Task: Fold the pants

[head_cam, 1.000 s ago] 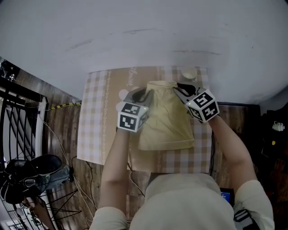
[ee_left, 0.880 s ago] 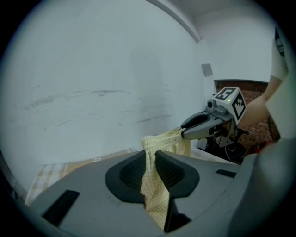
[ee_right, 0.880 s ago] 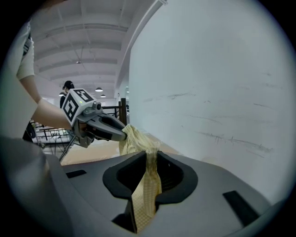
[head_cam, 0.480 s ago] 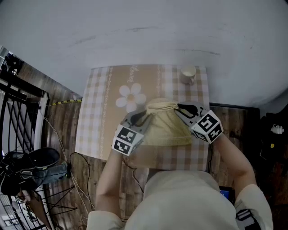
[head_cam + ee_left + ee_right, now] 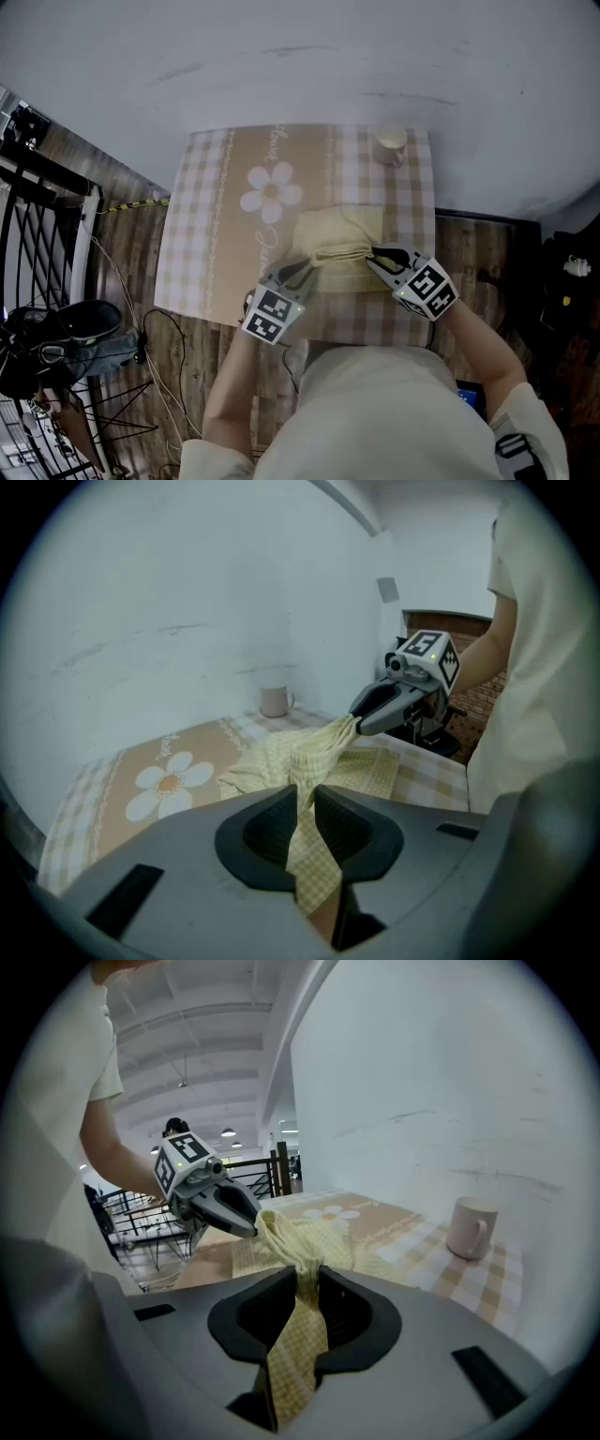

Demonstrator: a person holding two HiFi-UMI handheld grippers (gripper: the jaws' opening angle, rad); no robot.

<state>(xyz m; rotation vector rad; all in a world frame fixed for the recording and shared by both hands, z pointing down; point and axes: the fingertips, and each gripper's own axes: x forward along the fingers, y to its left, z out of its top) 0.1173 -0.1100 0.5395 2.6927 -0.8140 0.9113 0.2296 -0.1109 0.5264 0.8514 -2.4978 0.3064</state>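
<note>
The pale yellow checked pants lie bunched on the checked tablecloth, with their doubled edge raised toward the near side. My left gripper is shut on the left corner of that edge, and the cloth hangs down between its jaws. My right gripper is shut on the right corner, fabric pinched between its jaws. The pants stretch from one gripper to the other. Each gripper view shows the other gripper, the right one and the left one, biting the same bunched edge.
A white cup stands at the table's far right corner. A flower print marks the cloth left of the pants. A white wall lies beyond the table. A black metal rack and a dark bag stand on the wooden floor at left.
Both grippers have come toward the near table edge and lower, drawing the pants' held edge with them. The pants now lie shorter and nearer the person.
</note>
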